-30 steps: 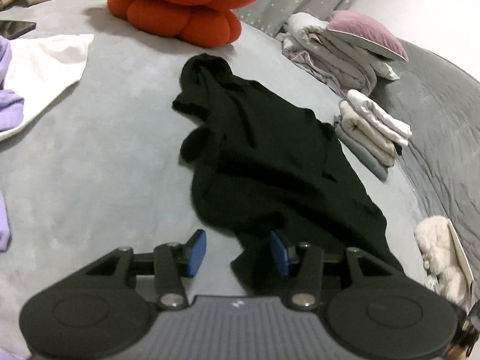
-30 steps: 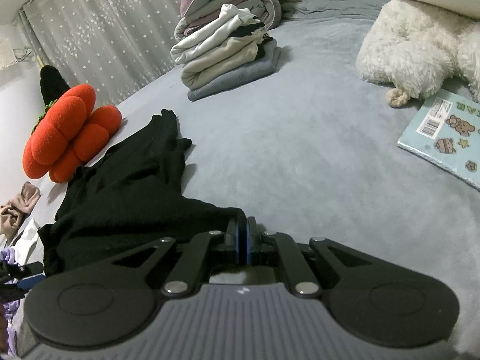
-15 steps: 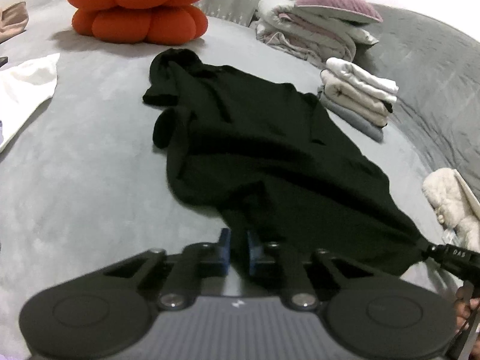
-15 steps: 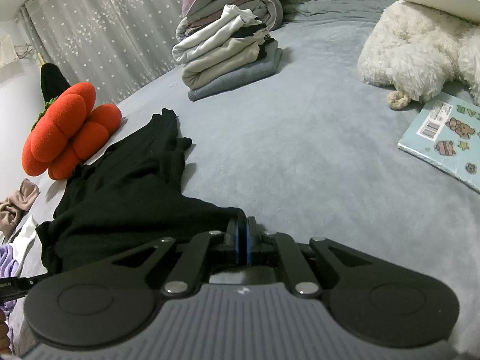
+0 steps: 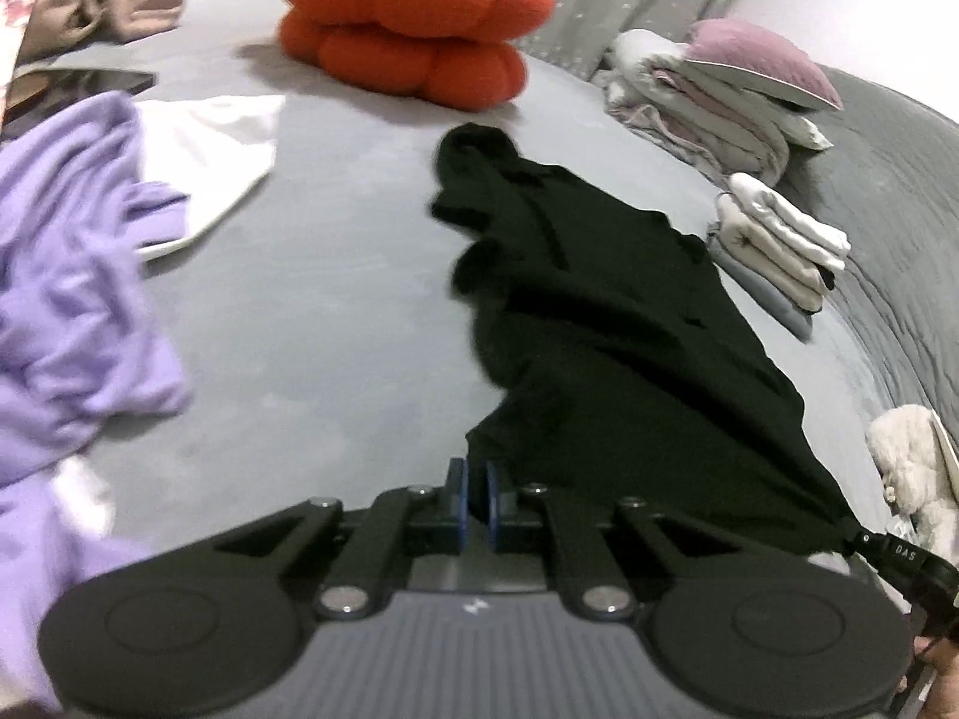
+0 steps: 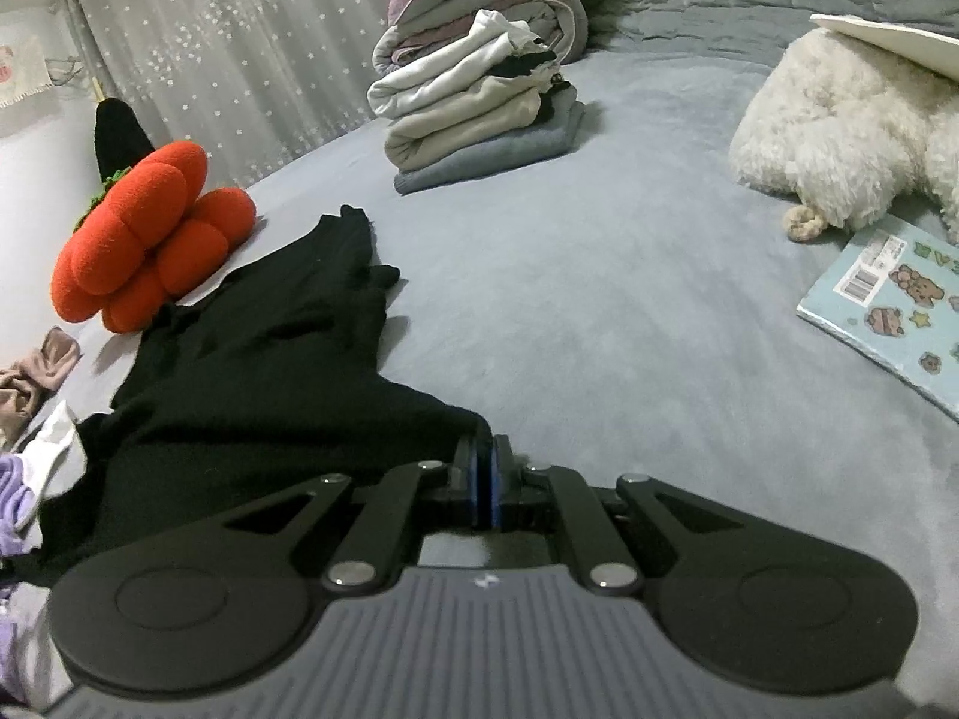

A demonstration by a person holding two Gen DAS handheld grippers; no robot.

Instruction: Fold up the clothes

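Far left of the left wrist view: purple garment (image 5: 72,299) crumpled and unfolded on the grey bed (image 5: 311,311), white garment (image 5: 204,150) flat beside it, also not folded. Brown clothes (image 5: 108,0) bunched at the far corner. Red cushion (image 5: 407,18) behind, not part of the job.

Centre: black garment (image 5: 599,311) lies stretched along the bed, wrinkled, far end bunched near the cushion. Near edge is pinched at two corners. Left gripper (image 5: 476,497) has its tongs together, clamped on the near-left corner of the black garment. Right gripper (image 6: 484,479) likewise tongs together, clamped on the other near corner, cloth pulled taut into a point there.

Right: folded stack (image 5: 779,251) of cream, white and grey pieces, neat, so some items look done. Bigger pile of bedding (image 5: 719,90) with a pink pillow behind it. Fluffy toy (image 6: 839,132) and a book (image 6: 893,299) on the far right.

Judgement: partway. Several pieces folded; black garment only gripped and spread, no fold made yet; purple, white and brown ones seem left to do.
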